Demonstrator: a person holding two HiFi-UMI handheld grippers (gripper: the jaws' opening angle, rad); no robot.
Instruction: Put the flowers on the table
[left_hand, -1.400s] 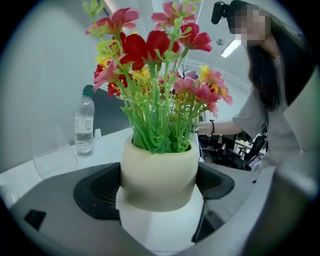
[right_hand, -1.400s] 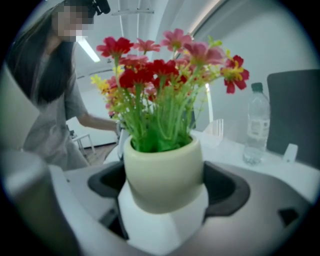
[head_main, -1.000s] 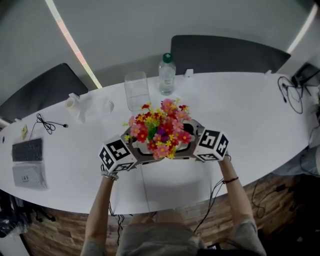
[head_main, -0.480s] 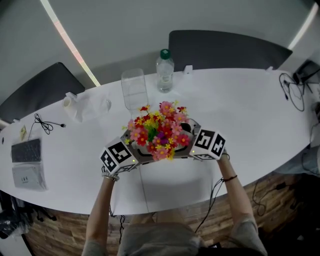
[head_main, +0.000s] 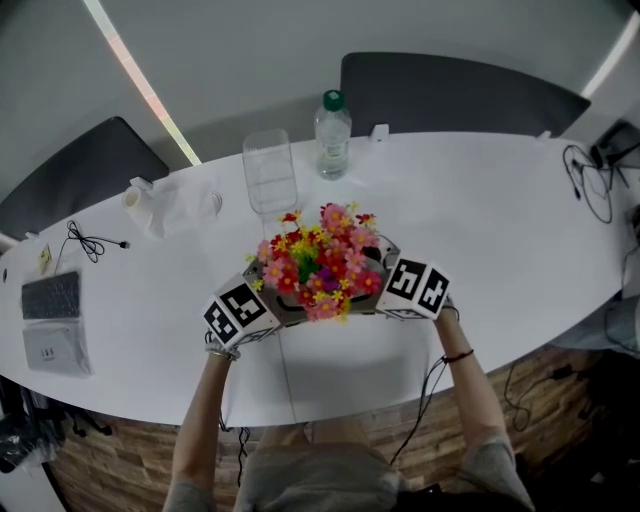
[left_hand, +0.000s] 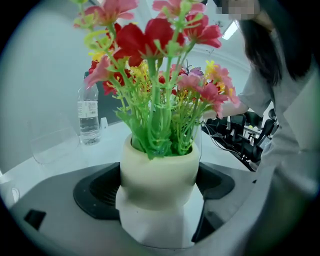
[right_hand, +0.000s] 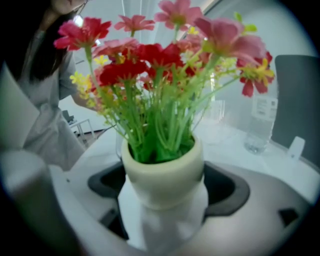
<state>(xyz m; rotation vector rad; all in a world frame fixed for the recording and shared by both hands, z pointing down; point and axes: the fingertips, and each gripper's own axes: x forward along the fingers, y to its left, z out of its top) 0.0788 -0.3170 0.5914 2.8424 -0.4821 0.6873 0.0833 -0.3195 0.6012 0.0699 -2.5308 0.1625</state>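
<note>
Your left tongs (left_hand: 157, 189) at nine o'clock and right tongs (right_hand: 166, 194) at three both clamp the flower pot (left_hand: 160, 167) to hold it upright.

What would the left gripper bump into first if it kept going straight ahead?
The flower pot. It sits right between the jaws of the left gripper, which grip its sides, so going on would just push it. Past the pot comes probably the right gripper, holding it from the other side.
</note>
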